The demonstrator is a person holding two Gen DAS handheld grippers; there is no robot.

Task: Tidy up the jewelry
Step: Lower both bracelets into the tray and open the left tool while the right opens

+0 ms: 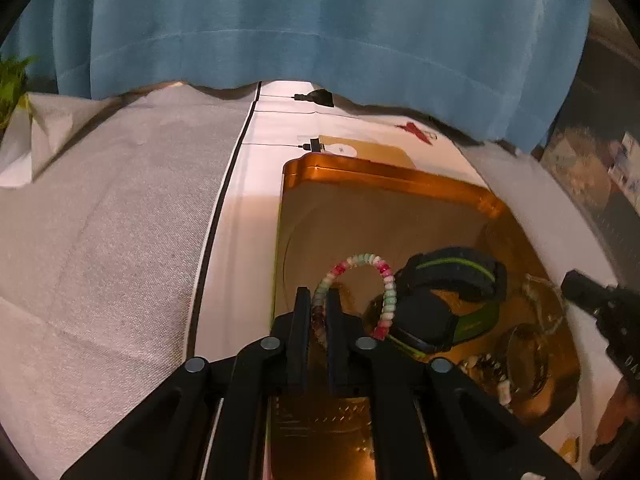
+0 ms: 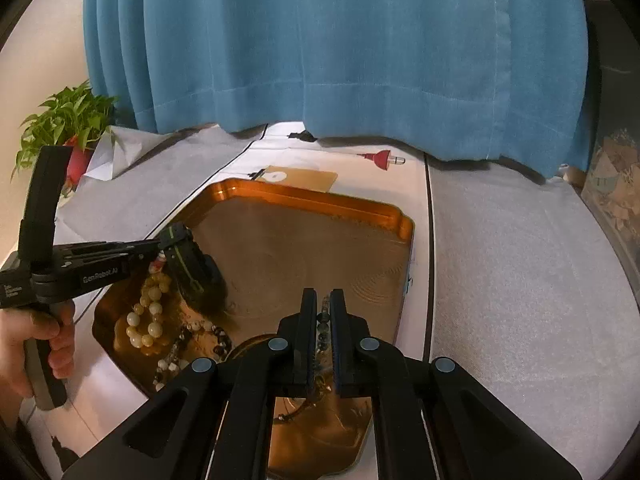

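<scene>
Left hand-held gripper (image 1: 319,296), lower centre of left view: jaws slightly parted, pink-green bracelet (image 1: 362,280) between them, over tray (image 1: 384,176); can't tell if pads grip. Right hand-held gripper (image 2: 323,300): I read jaws nearly closed on dark bead strand (image 2: 322,330). Watch (image 1: 448,300), yellow beads (image 2: 146,320) already in tray. Judged late stage: two pieces left to set down.

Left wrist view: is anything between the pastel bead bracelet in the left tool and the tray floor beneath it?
Nothing visible. The pastel bead bracelet hangs over bare tray floor; the black-and-green band lies just beside it, to its right.
</scene>
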